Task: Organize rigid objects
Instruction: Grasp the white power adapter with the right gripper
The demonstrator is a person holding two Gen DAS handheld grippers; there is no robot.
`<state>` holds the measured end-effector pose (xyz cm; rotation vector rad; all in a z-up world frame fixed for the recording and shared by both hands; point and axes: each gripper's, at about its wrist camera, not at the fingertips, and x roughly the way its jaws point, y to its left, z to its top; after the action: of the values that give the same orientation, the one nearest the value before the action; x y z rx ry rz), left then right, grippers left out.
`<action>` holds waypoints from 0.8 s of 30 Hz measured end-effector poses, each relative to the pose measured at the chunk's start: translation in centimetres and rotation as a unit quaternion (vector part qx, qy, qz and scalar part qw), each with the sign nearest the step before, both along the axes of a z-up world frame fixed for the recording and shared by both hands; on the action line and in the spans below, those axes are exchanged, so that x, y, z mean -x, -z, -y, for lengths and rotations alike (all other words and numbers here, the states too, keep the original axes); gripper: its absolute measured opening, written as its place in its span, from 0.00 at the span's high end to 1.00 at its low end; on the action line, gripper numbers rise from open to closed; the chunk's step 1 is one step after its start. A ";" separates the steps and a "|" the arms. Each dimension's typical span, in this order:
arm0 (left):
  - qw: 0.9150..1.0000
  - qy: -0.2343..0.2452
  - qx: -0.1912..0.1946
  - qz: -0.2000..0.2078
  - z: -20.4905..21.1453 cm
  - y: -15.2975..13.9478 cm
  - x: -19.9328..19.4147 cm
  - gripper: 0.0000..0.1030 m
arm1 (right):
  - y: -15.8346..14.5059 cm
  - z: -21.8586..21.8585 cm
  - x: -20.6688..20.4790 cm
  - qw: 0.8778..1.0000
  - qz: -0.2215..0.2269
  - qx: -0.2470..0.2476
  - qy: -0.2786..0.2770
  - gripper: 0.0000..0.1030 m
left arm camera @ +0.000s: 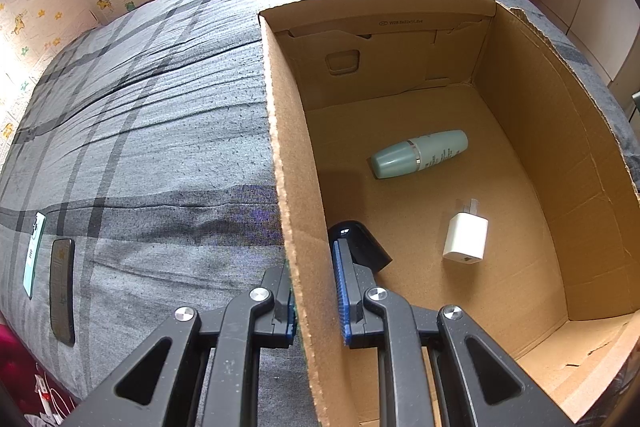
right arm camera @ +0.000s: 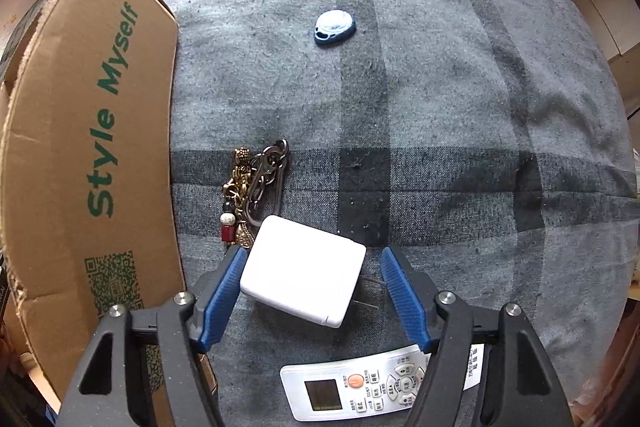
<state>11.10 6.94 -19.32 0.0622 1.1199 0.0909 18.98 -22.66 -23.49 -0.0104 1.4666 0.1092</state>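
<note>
the cardboard box [right arm camera: 80,155] stands on the plaid bedcover [right arm camera: 440,107], left of my right gripper [right arm camera: 312,287]. my left gripper [left arm camera: 314,291] is clamped on the box wall. the white charger [right arm camera: 302,273] lies flat between my right gripper's parted fingers, left pad touching its edge, right pad apart. its prongs point toward the right pad. right hand is nearer.

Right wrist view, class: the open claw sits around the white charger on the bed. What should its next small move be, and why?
Probably finish closing the right claw on the white charger. The charger lies between the blue pads; one pad seems to touch it, the other stands clear beside its prongs, so it cannot yet be lifted toward the cardboard box.
</note>
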 end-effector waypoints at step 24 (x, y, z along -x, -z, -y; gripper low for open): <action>1.000 0.000 -0.002 0.002 0.2 -0.2 0.2 0.84 | -3.5 0.4 -1.7 1.000 0.018 0.021 -0.014 0.55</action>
<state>10.89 6.69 -19.11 0.0658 1.1155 0.0942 20.63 -23.11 -19.97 -0.0669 1.4319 0.0999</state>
